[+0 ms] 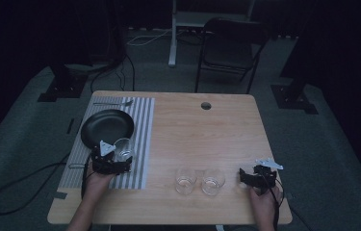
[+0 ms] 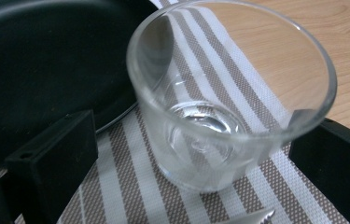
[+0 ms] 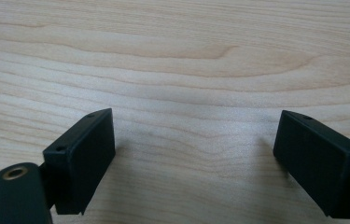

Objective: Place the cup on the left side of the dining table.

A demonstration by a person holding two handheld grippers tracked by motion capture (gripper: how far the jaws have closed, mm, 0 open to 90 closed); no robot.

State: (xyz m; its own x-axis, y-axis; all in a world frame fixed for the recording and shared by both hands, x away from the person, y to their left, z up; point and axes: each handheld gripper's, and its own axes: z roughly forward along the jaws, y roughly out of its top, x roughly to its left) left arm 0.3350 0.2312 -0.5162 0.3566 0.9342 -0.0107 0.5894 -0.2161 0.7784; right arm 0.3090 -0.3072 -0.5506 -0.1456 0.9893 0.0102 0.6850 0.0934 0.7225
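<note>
The left hand-held gripper (image 1: 120, 161), jaws spread, frames a glass (image 1: 123, 148) set beside the black plate (image 1: 107, 127), completing a place setting.

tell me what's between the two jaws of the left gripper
A clear glass, upright on the striped mat beside the black plate; the left gripper view shows gaps at both jaws.

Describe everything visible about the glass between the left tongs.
The glass is a clear, short tumbler with a thick base, empty and upright. It stands on the striped placemat right beside the black plate. The left tongs flank it with jaws open; a gap shows at the left jaw, contact at the right is unclear.
</note>
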